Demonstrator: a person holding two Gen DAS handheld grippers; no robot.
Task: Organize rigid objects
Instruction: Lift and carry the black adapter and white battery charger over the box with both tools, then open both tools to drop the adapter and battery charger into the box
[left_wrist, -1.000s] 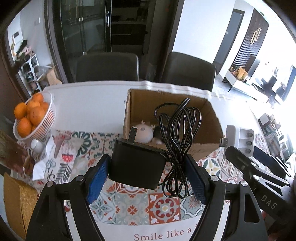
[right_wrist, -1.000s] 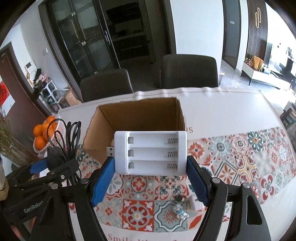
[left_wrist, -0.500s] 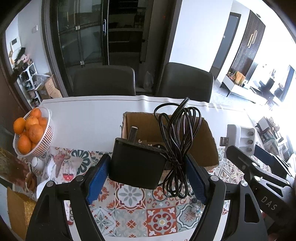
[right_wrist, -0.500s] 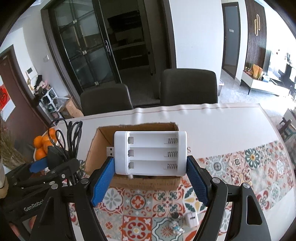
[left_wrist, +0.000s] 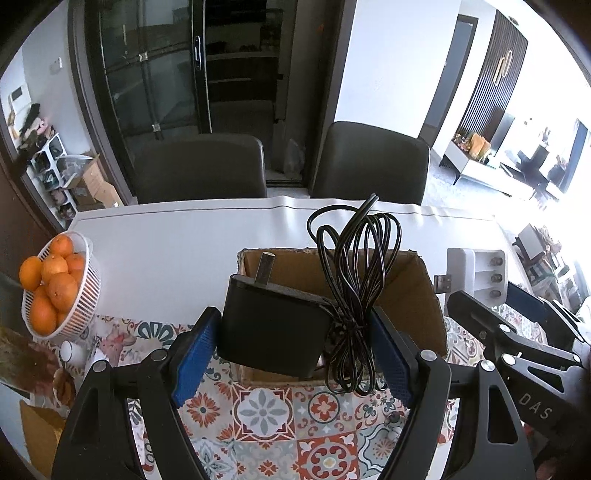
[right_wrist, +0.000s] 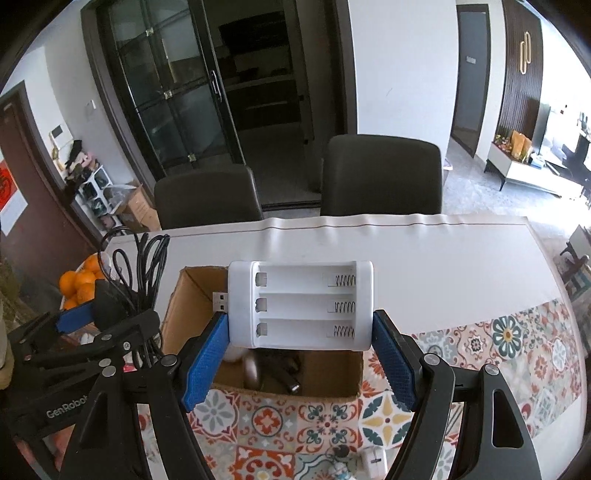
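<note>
My left gripper (left_wrist: 291, 354) is shut on a black power adapter (left_wrist: 271, 328) with its coiled black cable (left_wrist: 354, 295), held above the near edge of an open cardboard box (left_wrist: 417, 295). My right gripper (right_wrist: 301, 354) is shut on a white USB battery charger (right_wrist: 301, 304) with three empty slots, held above the same box (right_wrist: 181, 321). The box holds a few dark and pale items (right_wrist: 273, 369), mostly hidden. Each gripper shows in the other's view: the right one with the charger (left_wrist: 476, 273), the left one with the adapter (right_wrist: 107, 302).
A white basket of oranges (left_wrist: 55, 284) stands at the table's left edge. Small white items (right_wrist: 373, 458) lie on the patterned tablecloth (right_wrist: 480, 354) in front of the box. Two dark chairs (left_wrist: 201, 166) stand behind the table.
Both grippers have risen and pulled back with their loads; the box now sits lower and closer under them, and more of the far table and room shows.
</note>
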